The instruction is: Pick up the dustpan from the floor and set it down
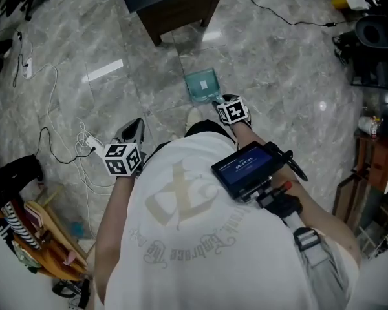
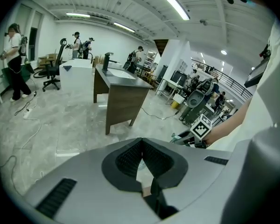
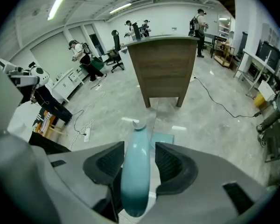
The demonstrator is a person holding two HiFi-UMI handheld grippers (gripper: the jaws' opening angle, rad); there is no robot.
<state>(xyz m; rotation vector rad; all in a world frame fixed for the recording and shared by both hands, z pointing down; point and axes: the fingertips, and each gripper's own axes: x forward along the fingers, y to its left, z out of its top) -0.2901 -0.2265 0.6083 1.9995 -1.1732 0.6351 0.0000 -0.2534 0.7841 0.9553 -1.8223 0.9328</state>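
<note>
**Location of dustpan**: flat on the marble floor, just in front of the dark wooden bench. Pan end toward the bench, handle end toward the person.

**State of right gripper**: released, jaws spread wide, pointed steeply down. Confirm in the right gripper view:
- teal handle lying between the jaws;
- handle close against the pad at the view's left, with a clear gap at the other pad;
- no clamping visible.

**State of left gripper**: clenched on nothing, pad tips meeting in the left gripper view. Held well apart from the dustpan, off to the person's left.

**Governing relation:** long axis of the handle in line with the pointing direction of the right gripper, running away from it toward the pan and the bench beyond. Treat the right hand as far the nearer one. Disregard the left for this step.

**Judgement on step:** either about to grip the handle or already finished setting the dustpan down. Not decidable from this moment alone.
- For a pick-up: close squarely across the handle, then lift without twisting.
- For a withdrawal: back straight out along the handle axis to avoid dragging the pan.
</note>
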